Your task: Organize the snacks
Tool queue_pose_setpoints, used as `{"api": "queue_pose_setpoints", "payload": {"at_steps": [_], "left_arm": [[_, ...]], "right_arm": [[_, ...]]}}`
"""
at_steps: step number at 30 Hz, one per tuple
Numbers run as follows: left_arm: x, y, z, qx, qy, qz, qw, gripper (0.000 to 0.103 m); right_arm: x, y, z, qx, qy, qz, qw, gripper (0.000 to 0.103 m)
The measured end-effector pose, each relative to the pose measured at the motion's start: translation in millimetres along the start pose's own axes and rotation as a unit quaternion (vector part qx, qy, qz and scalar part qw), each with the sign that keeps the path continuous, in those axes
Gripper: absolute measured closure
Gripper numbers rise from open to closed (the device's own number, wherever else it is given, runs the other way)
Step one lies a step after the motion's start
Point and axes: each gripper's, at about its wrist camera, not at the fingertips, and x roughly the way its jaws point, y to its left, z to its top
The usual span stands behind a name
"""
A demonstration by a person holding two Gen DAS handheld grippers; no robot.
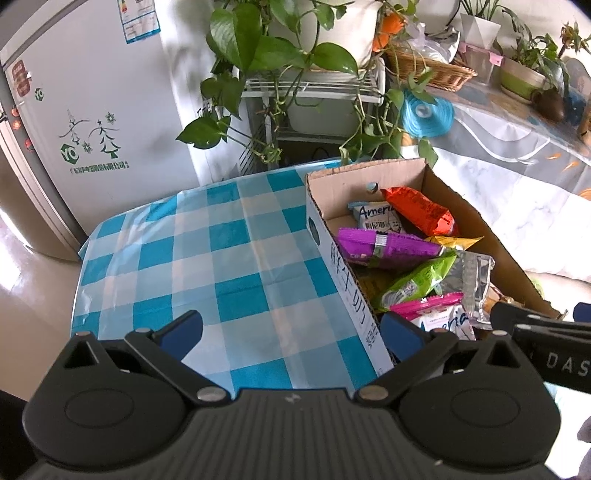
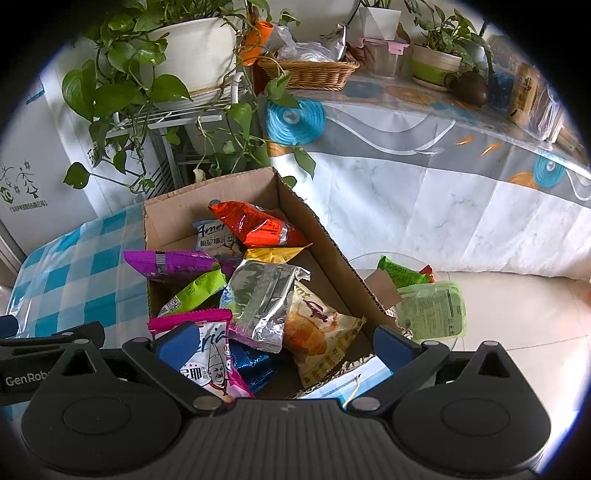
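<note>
Domestic interior, kitchen or dining area. Evidence: white refrigerator (image 1: pixel 85 122) with stickers, upper left; trailing pothos in a white pot (image 1: pixel 343 33) on a wire rack, top centre; wicker basket (image 1: pixel 436 70) and small clay teapot (image 2: pixel 467 86) on a cloth-covered table (image 2: pixel 424 177), upper right; checked blue tablecloth (image 1: pixel 207 251), centre; glossy tiled floor (image 2: pixel 517 317).

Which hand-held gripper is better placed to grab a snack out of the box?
Right. The right hand-held gripper hangs open directly over the packets in the cardboard box; the left hand-held gripper straddles the box wall, mostly above tablecloth.
</note>
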Motion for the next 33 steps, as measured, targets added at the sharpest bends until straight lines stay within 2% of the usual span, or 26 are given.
{"api": "queue_pose_setpoints", "payload": {"at_steps": [9,33], "left_arm": [[-3.3,-0.6,0.3,0.010,-0.014,0.009,0.9998,0.001],[-3.3,1.1,-0.8,0.011,-0.009,0.012,0.9998,0.001]], "right_arm": [[-0.2,1.2,0.2,0.001,-0.001,0.001,1.000,0.000],[0.5,1.8,0.1,-0.003,-0.001,0.004,1.000,0.000]]}}
